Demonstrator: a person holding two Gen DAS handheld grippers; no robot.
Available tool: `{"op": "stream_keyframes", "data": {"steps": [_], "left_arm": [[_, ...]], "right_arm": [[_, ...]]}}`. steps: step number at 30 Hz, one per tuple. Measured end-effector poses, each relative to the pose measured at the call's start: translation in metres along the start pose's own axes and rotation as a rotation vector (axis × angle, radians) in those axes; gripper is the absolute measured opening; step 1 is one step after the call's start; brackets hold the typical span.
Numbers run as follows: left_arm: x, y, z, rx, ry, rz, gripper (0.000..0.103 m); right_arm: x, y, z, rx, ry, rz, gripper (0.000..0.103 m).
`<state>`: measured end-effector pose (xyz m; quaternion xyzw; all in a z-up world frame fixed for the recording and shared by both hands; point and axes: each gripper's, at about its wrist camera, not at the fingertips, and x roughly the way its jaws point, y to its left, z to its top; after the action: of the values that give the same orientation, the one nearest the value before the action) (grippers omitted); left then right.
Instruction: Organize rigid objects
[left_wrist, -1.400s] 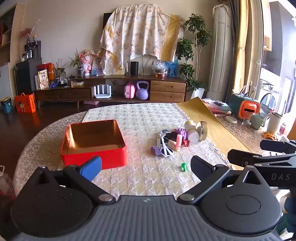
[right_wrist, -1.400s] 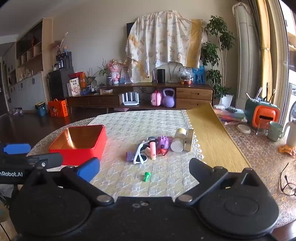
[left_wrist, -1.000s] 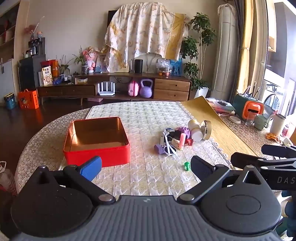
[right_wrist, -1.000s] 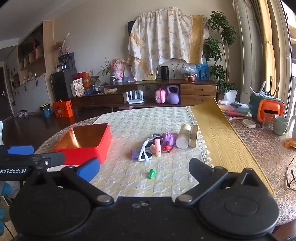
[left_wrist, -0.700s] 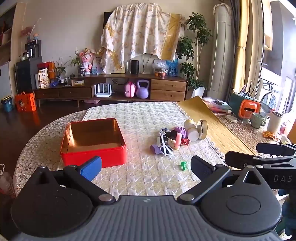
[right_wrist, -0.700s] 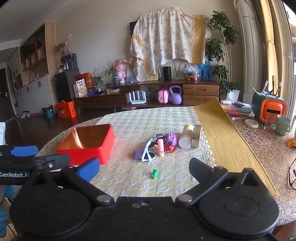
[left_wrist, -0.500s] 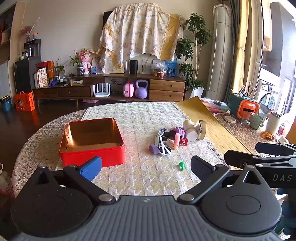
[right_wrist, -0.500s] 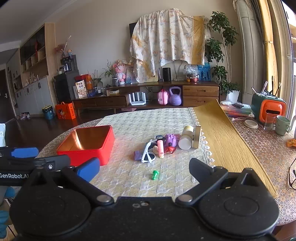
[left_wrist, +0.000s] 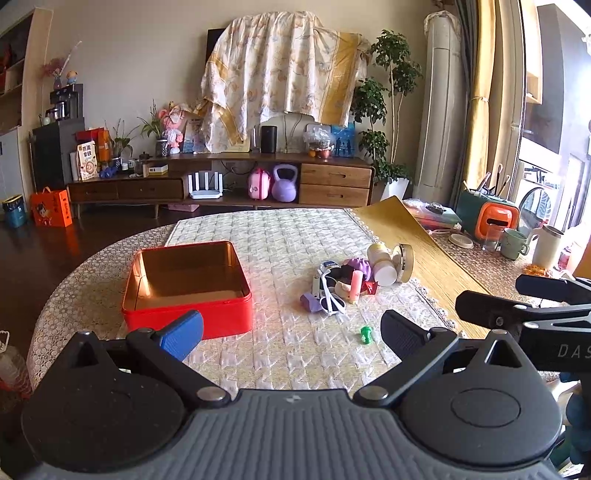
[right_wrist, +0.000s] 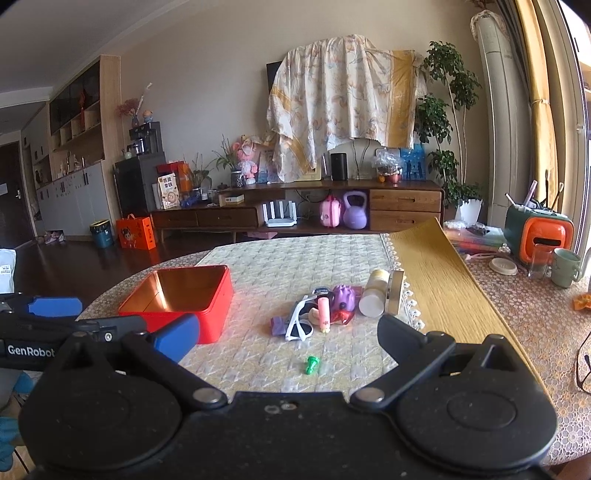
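We hold both grippers, left (left_wrist: 291, 334) and right (right_wrist: 288, 338), jaws apart and empty, short of the tin (left_wrist: 186, 282); the green peg (left_wrist: 365, 335) lies right of the tin, between the jaws' tips.

I see a round table (left_wrist: 66, 288) under a lace cloth, a quilted mat (left_wrist: 288, 240) on it bearing the red tin (left_wrist: 184, 317), a toy pile (left_wrist: 351, 280) and a green peg (left_wrist: 365, 335).

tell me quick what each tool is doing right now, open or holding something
Left tool: open, holding nothing.
Right tool: open, holding nothing.
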<state>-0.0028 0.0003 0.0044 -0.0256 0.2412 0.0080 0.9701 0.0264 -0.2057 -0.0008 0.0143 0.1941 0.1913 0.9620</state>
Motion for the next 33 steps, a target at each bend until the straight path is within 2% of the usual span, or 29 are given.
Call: {"op": "stream_keyframes", "data": {"steps": [16,25,30,33], "left_arm": [[0.028,-0.004,0.008,0.03,0.025,-0.018,0.103],[0.073,-0.022,0.022,0.067,0.046,-0.06,0.103],[0.104,-0.039,0.033,0.086,0.057,-0.072,0.103],[0.125,-0.046,0.038,0.083,0.074,-0.105,0.103]], "right_arm": [[0.02,-0.024,0.0,-0.025,0.005,-0.034,0.103],[0.056,-0.065,0.013,-0.012,0.013,-0.103,0.101],[0.083,-0.087,0.017,-0.018,0.044,-0.126,0.099],[0.1,-0.097,0.018,-0.02,0.065,-0.134,0.097]]}}
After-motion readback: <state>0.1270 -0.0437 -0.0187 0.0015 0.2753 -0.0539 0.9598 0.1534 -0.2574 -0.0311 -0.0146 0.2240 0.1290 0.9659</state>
